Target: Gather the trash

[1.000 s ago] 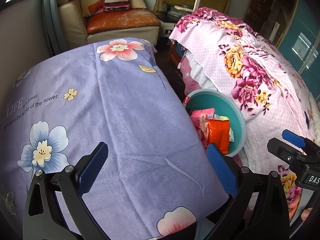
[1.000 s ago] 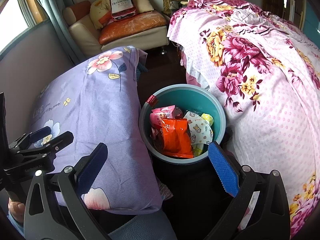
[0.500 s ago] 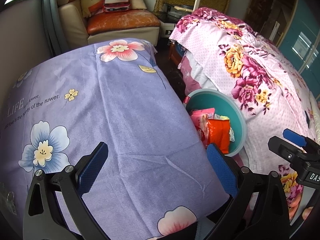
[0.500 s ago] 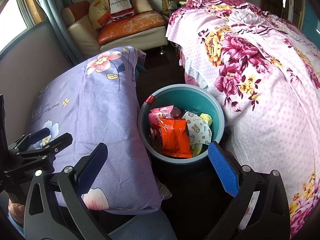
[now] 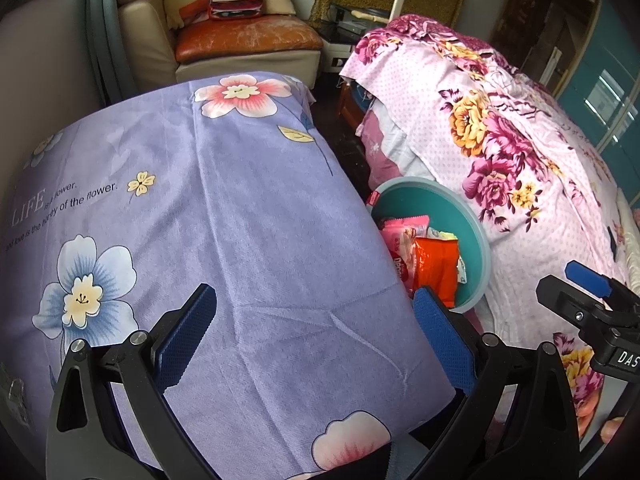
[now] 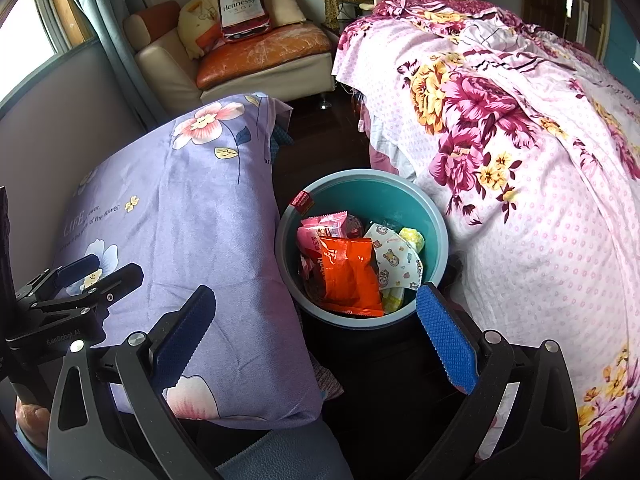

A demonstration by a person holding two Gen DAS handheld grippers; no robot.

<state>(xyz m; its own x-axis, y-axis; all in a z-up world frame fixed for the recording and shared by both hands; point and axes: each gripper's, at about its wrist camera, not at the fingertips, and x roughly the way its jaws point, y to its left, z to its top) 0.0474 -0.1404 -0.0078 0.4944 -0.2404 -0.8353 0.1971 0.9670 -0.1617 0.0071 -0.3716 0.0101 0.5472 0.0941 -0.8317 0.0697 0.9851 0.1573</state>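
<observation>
A teal trash bin (image 6: pixel 434 216) stands on the floor between a purple flowered cloth (image 6: pixel 180 208) and a pink flowered bed (image 6: pixel 520 160). It holds an orange wrapper (image 6: pixel 348 276), a pink wrapper (image 6: pixel 322 226), a printed face mask (image 6: pixel 394 260) and a yellow scrap (image 6: pixel 412 237). My right gripper (image 6: pixel 316 336) is open and empty, held above the bin's near rim. My left gripper (image 5: pixel 316 336) is open and empty above the purple cloth (image 5: pixel 200 200), with the bin (image 5: pixel 476 248) to its right. Each gripper shows in the other's view, the left (image 6: pixel 80 280) and the right (image 5: pixel 584 296).
A beige sofa (image 6: pixel 248 60) with an orange cushion and a Hennessy bag (image 6: pixel 240 8) stands at the back. Dark floor (image 6: pixel 320 136) runs between the purple cloth and the bed. A teal cabinet (image 5: pixel 600 80) stands far right. A window (image 6: pixel 24 24) is at the left.
Both grippers have drifted only slightly; the scene is nearly the same. Both stay open and empty.
</observation>
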